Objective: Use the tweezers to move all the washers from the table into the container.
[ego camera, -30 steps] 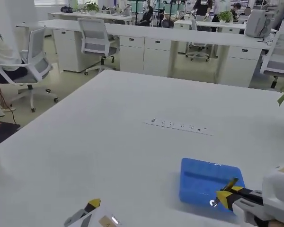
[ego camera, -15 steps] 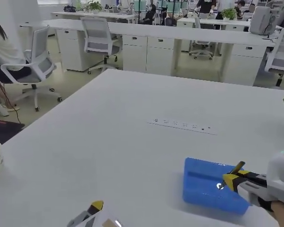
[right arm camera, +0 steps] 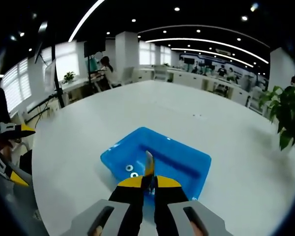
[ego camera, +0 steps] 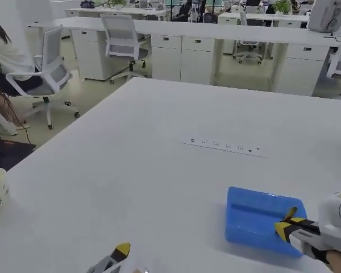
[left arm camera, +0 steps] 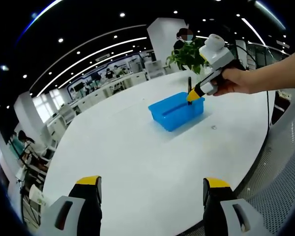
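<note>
Over the blue container (right arm camera: 187, 162), tweezers (right arm camera: 148, 164) are clamped between the closed jaws of the right gripper (right arm camera: 148, 183), above two washers (right arm camera: 128, 168) lying inside. The left gripper (left arm camera: 150, 189) is spread wide, empty. A drop seems finished; next, what looks like a washer (left arm camera: 214, 127) on the table (left arm camera: 137, 157) must be pinched precisely.

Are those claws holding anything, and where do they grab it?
The right claw is shut on the tweezers, gripping behind their tips, which poke forward over the blue container. The left claw is open, empty.
</note>
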A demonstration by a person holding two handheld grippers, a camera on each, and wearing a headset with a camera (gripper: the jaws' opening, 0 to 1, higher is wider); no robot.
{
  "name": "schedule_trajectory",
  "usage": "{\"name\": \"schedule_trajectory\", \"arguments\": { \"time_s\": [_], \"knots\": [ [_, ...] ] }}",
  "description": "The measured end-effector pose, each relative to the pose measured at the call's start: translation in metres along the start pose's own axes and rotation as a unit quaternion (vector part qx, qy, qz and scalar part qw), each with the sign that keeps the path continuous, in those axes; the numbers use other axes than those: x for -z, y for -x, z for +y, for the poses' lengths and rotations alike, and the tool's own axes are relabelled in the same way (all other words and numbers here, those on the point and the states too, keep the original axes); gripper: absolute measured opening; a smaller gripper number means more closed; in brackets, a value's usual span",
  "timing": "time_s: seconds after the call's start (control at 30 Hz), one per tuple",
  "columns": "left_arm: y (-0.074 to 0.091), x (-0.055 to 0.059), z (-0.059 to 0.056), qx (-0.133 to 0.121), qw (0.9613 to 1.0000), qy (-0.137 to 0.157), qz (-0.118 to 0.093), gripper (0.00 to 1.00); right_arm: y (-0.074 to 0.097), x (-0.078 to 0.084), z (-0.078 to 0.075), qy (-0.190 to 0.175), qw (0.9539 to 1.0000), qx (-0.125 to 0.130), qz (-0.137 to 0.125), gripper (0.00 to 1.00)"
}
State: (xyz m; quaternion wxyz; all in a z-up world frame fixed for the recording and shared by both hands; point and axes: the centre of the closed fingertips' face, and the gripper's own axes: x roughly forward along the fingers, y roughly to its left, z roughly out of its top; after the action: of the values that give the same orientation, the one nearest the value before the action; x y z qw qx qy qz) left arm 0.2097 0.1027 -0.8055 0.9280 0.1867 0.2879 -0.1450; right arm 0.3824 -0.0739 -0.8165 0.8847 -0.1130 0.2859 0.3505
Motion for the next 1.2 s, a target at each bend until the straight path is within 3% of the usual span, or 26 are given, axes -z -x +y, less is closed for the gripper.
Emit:
{"name": "schedule_trajectory", "arguments": {
  "time_s": [0.2, 0.63, 0.73, 1.03, 1.2],
  "knots": [
    [0.0, 0.001, 0.001, -0.001, 1.0, 0.0, 0.003, 0.87, -0.007, 0.005, 0.0, 0.002, 1.0, -0.001, 0.009, 0.03],
    [0.0, 0.002, 0.002, -0.003, 1.0, 0.001, 0.004, 0.86, -0.006, 0.001, 0.003, -0.015, 0.9999, -0.008, 0.0, 0.04],
    [0.0, 0.002, 0.001, -0.001, 1.0, 0.0, 0.004, 0.86, 0.003, -0.012, 0.005, -0.03, 0.9993, -0.009, -0.023, 0.05],
    [0.001, 0.001, 0.003, -0.007, 1.0, 0.002, 0.001, 0.86, 0.037, -0.033, 0.007, -0.024, 0.9976, -0.002, -0.065, 0.05],
    [0.002, -0.001, 0.003, -0.008, 1.0, 0.002, -0.002, 0.86, 0.058, -0.032, 0.012, -0.027, 0.9966, -0.006, -0.078, 0.05]
  ]
}}
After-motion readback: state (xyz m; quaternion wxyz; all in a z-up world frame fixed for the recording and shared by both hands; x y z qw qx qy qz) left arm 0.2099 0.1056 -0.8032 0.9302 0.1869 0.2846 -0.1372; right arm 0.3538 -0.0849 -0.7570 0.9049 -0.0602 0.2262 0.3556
